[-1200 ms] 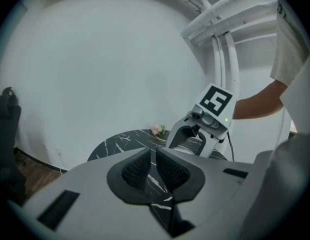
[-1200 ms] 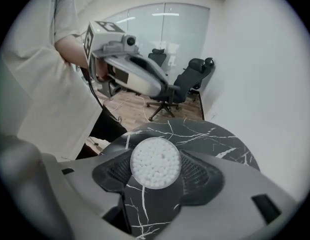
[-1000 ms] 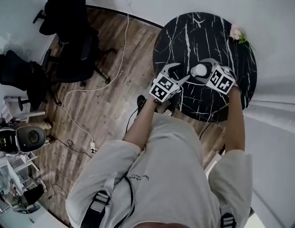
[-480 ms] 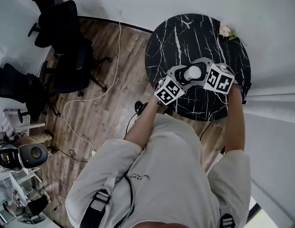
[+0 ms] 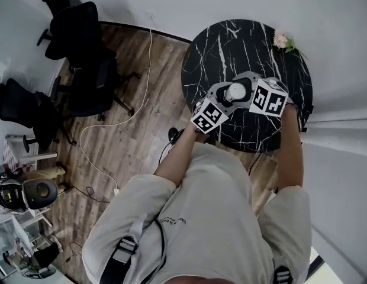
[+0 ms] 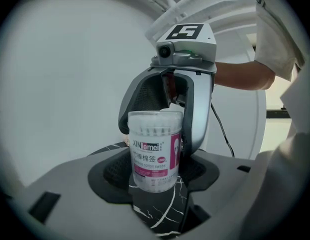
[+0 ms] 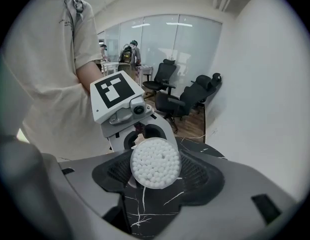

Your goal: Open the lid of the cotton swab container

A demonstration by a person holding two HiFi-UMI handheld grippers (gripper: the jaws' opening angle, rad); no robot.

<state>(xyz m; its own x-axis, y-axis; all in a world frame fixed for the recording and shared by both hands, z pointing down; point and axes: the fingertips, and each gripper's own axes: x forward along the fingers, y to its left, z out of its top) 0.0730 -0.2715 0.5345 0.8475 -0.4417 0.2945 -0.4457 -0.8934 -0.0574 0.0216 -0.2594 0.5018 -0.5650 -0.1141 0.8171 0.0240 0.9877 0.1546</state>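
The left gripper (image 6: 156,176) has its jaws spread wide either side of the cotton swab container (image 6: 154,144), not pressing it. The right gripper (image 7: 155,173) is clamped round its top from above, over the near part of the black marble table (image 5: 231,40). The container looks light, thin and slick (easily crushed), so I'd take the body low and the lid (image 6: 155,118) gently. Both forearms reach forward, elbows bent.
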